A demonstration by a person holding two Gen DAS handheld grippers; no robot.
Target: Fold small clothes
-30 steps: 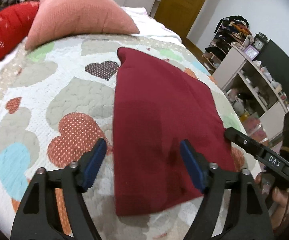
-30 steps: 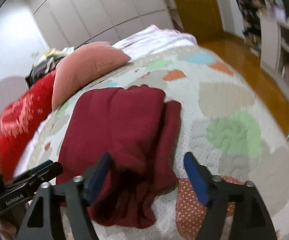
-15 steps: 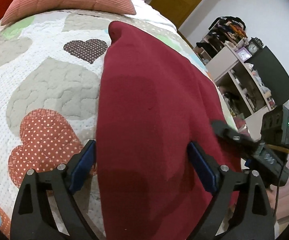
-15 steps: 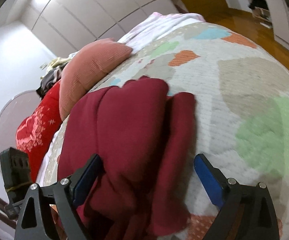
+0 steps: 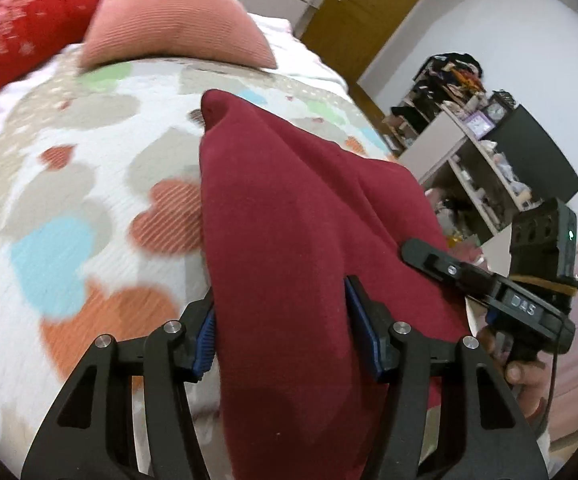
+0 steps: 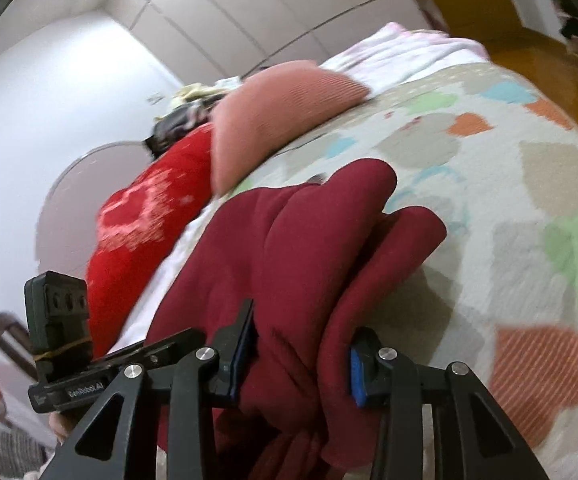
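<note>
My left gripper [image 5: 281,328] and right gripper [image 6: 295,348] have just squeezed in, and the fingers now pinch the dark red cloth [image 5: 289,220], which lies bunched on the heart quilt [image 5: 69,200].

A bed [image 5: 69,184] with a heart-patterned quilt fills the room's middle. At its head lie a pink pillow [image 5: 173,24] and a red pillow [image 5: 21,36]. Past the bed stands a wooden door [image 5: 365,12]; right of the door, cluttered open shelves [image 5: 469,160] against a white wall [image 5: 529,40]. Pale wardrobe panels [image 6: 249,12] rise behind the pillows.
</note>
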